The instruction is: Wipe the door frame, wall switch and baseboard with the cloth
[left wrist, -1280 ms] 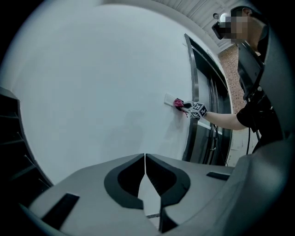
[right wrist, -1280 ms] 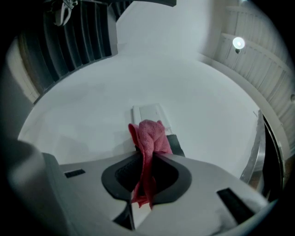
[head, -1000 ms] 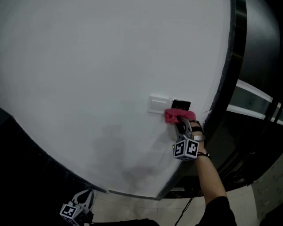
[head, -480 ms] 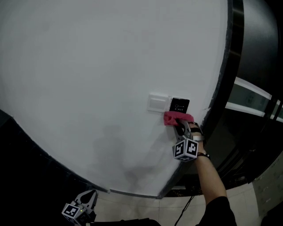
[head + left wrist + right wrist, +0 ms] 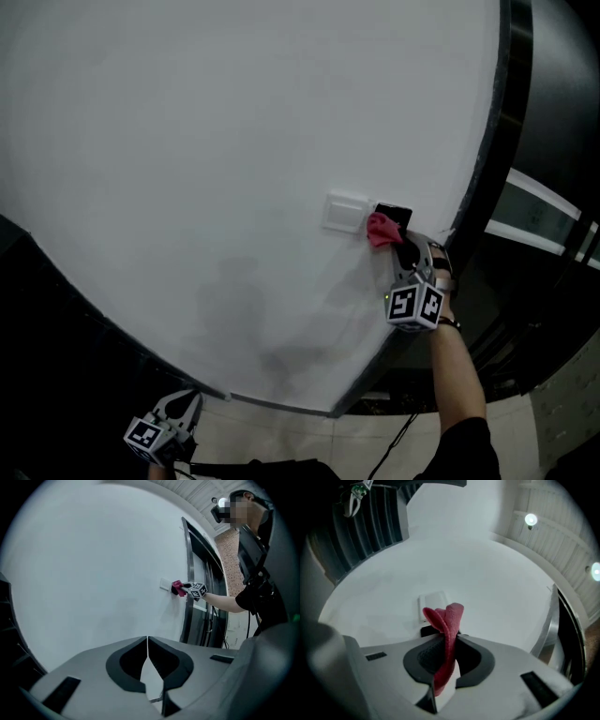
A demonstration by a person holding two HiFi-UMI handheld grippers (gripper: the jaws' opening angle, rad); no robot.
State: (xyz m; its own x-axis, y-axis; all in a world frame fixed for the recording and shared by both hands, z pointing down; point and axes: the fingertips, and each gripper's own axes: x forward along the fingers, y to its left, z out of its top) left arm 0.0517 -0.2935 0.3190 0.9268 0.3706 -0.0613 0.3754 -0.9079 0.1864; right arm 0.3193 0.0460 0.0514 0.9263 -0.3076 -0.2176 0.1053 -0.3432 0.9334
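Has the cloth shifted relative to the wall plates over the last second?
Yes. The cloth rose: it sat below the black panel, now it covers that panel's lower left corner.

No text is legible, neither on the wall switch (image 5: 345, 212) nor the black panel (image 5: 399, 214) beside it.

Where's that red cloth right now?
The red cloth is right of centre in the head view, clamped in the right gripper against the black wall panel, beside the white switch.
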